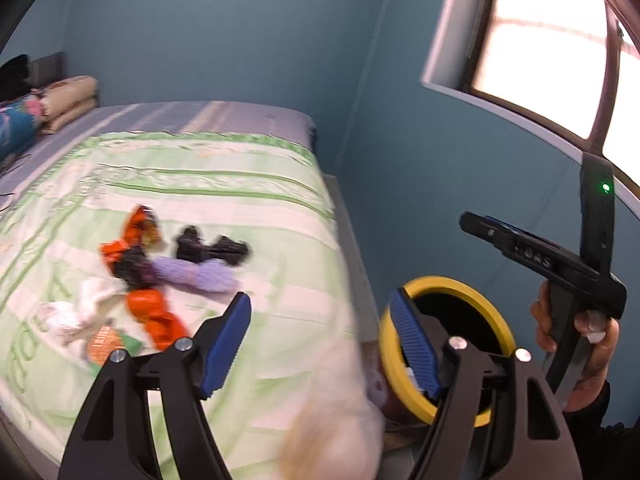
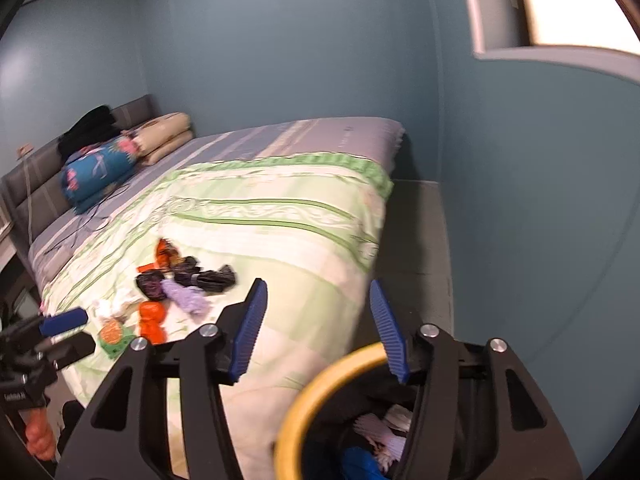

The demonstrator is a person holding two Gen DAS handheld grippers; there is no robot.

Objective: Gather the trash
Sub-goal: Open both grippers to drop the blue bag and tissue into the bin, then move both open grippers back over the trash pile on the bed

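Both tools are standing spread and empty: the right gripper is hovering just above the yellow-rimmed bin, which is already holding pale and blue scraps, while the left gripper is hanging between that bin's rim and the bed's edge. Ahead and to their left, the remaining trash pile of orange, purple, black and white wrappers is lying on the green quilt. Apparently between drops, the next move is calling for a reach back to it.

Daylight enters by the window, which is overexposed to white. The room is evenly lit, with soft shadows. Motion blur smears the bed edge; fisheye bends the walls, and corners are dark.
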